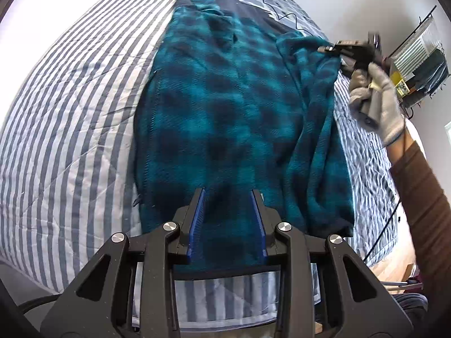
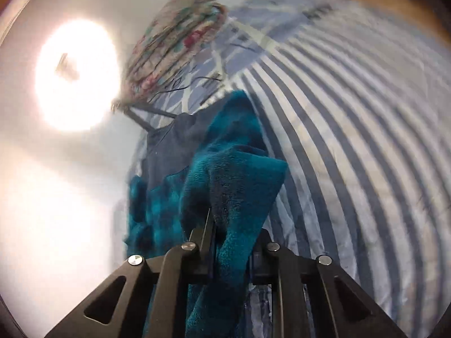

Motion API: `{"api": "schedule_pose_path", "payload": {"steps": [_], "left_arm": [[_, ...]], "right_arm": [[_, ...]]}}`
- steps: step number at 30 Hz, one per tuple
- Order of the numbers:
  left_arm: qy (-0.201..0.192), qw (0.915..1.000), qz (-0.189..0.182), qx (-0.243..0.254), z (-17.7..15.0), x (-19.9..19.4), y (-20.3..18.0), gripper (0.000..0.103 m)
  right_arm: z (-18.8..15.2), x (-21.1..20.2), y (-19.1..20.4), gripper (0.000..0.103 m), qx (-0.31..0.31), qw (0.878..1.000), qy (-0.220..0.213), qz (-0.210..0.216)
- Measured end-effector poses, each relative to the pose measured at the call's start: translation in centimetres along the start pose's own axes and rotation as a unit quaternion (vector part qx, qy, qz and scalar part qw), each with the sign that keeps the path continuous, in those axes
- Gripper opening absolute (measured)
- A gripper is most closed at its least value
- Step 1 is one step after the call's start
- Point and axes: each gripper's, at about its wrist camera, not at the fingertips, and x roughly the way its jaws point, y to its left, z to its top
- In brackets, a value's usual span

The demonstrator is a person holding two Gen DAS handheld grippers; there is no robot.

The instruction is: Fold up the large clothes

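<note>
As seen from the left wrist camera, a teal and dark blue checked fleece top (image 1: 225, 107) is spread lengthwise on a bed with a blue and white striped cover (image 1: 70, 107). The left gripper (image 1: 227, 197) is held over the near end of the garment, its blue-lined fingers (image 1: 197, 219) set a narrow way apart; fleece is seen between them, but whether the pads press on it cannot be told. At the right edge of the top, a sleeve or side fold is lifted by the right gripper (image 1: 327, 48), which is held in a gloved hand (image 1: 377, 95) with a brown sleeve (image 1: 422, 197) below it. A wire rack (image 1: 420, 64) is fixed to the wall behind.

From the right wrist camera, blurred by motion, a bunched fold of the fleece top (image 2: 234, 174) is seen clamped between the jaws of the right gripper (image 2: 228, 219), which are drawn close together on the fabric. More of the garment hangs down below the fingers. The striped cover (image 2: 352, 126) fills the right side, and a floral bundle (image 2: 174, 42) lies at the far end.
</note>
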Motion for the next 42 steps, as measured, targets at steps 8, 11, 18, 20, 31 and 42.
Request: {"api": "schedule_pose_path", "payload": {"steps": [8,11,18,20,31,42], "left_arm": [[-0.006,0.9999,-0.015,-0.005,-0.4,-1.3,0.6,0.031],[-0.010,0.9997,-0.020,-0.004,-0.4,-1.7,0.7,0.031],[-0.013,0.9995,-0.028,-0.010,-0.5,-2.4,1.4,0.031],[-0.013,0.9994,-0.031,-0.012,-0.5,-2.5,1.5,0.031],[-0.026,0.9984,-0.050,-0.008,-0.7,-4.0,1.4,0.031],[-0.037,0.9984,-0.043,0.003,-1.0,-4.6,1.0,0.031]], "right_arm": [[0.5,0.0,9.2,0.011,-0.146,0.982,-0.001,-0.122],[0.1,1.6,12.0,0.011,-0.179,0.973,0.010,-0.146],[-2.4,8.7,16.3,0.014,-0.225,0.959,0.067,-0.162],[-3.0,10.8,16.6,0.032,-0.219,0.961,0.094,-0.139],[-1.6,2.1,11.1,0.043,-0.094,0.992,0.077,0.039],[-15.5,-3.6,10.2,0.029,-0.242,0.963,0.121,-0.011]]}}
